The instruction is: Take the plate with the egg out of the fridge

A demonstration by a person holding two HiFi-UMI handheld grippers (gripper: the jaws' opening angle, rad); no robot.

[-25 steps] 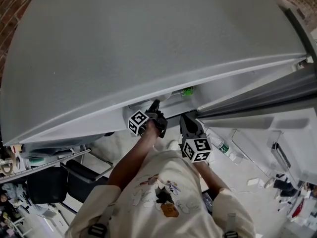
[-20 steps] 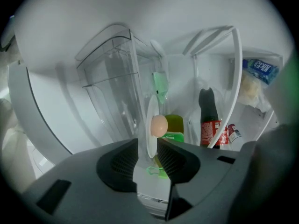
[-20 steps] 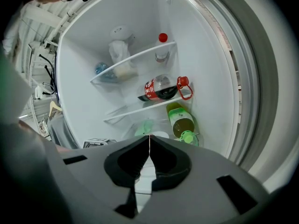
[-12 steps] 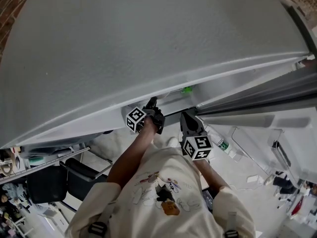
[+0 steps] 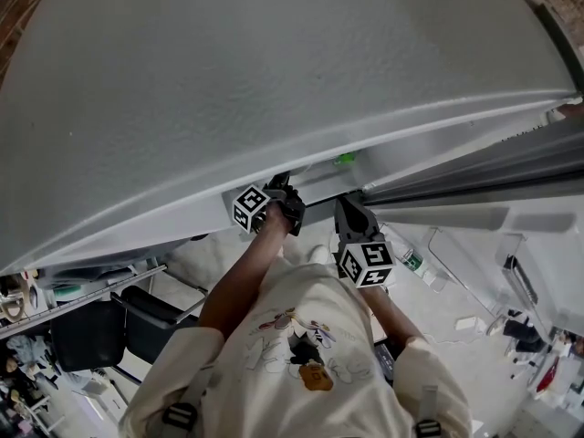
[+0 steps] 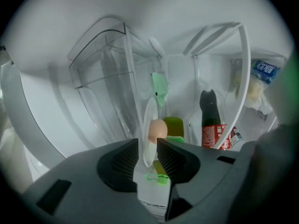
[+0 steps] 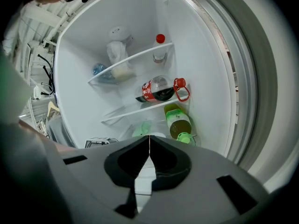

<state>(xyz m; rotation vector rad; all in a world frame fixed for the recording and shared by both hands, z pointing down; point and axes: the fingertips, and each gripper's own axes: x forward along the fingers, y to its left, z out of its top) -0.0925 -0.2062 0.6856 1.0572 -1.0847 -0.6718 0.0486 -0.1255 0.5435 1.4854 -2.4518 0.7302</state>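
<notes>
In the left gripper view a white plate (image 6: 148,125) is seen edge-on inside the fridge, with a pale egg (image 6: 157,130) resting on it. My left gripper (image 6: 148,154) has its jaws close together on the plate's near rim, one on each side. In the head view the left gripper (image 5: 281,188) reaches under the grey fridge top (image 5: 274,80), and its tips are hidden. My right gripper (image 7: 149,148) is shut with nothing in it. It hangs beside the open door (image 5: 474,203), a little behind the left gripper, and shows in the head view as the right gripper (image 5: 349,213).
Behind the plate stand a green bottle (image 6: 174,125) and a cola bottle (image 6: 212,125), with clear plastic bins (image 6: 107,73) to the left. The door shelves hold a cola bottle (image 7: 156,91), a green-capped bottle (image 7: 178,123) and bags (image 7: 117,59). Chairs (image 5: 109,331) stand at lower left.
The left gripper has pushed a little further forward under the fridge top. The right gripper has edged forward slightly and stays shut.
</notes>
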